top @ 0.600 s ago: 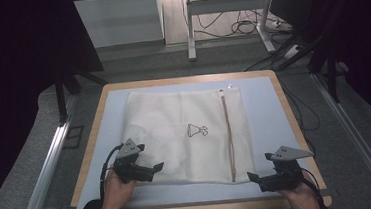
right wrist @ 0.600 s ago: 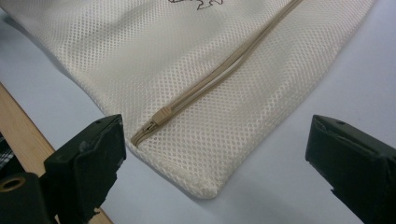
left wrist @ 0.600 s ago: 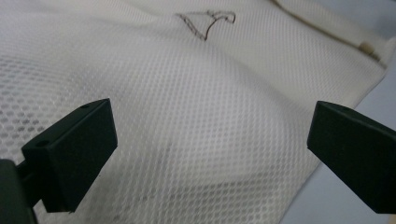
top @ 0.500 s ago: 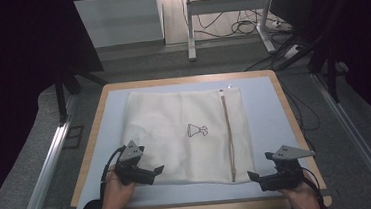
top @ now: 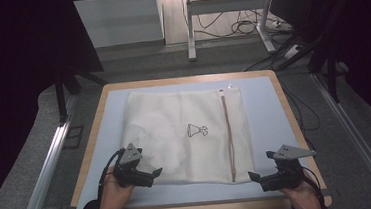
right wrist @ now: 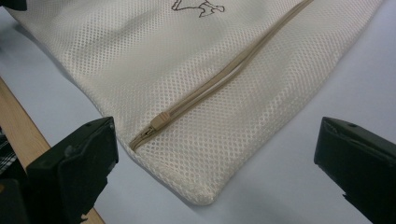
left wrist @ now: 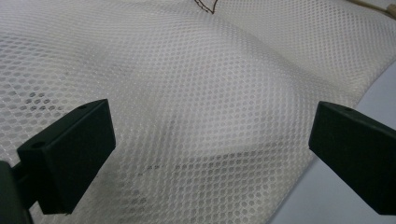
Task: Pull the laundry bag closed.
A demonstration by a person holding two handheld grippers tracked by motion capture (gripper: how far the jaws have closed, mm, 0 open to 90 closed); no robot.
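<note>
A cream mesh bag (top: 181, 135) lies flat on the light blue mat (top: 270, 123). It carries a small dark drawing (top: 196, 130) and a tan zipper (top: 227, 136) along its right side. My left gripper (top: 152, 175) hovers at the bag's near left corner, open, with mesh (left wrist: 210, 84) under its wide-apart jaws. My right gripper (top: 254, 176) stands open at the bag's near right corner (right wrist: 201, 193). The zipper pull (right wrist: 156, 122) lies just ahead of it, between the jaws. Nothing is gripped.
The mat lies on a wooden table (top: 96, 141) whose near edge (right wrist: 28, 135) runs beside my right gripper. Metal rails (top: 48, 165) run along both sides, and cables (top: 237, 27) lie on the floor beyond.
My left gripper has slid slightly toward the near edge over the bag's corner. The right gripper and the bag have stayed put.
</note>
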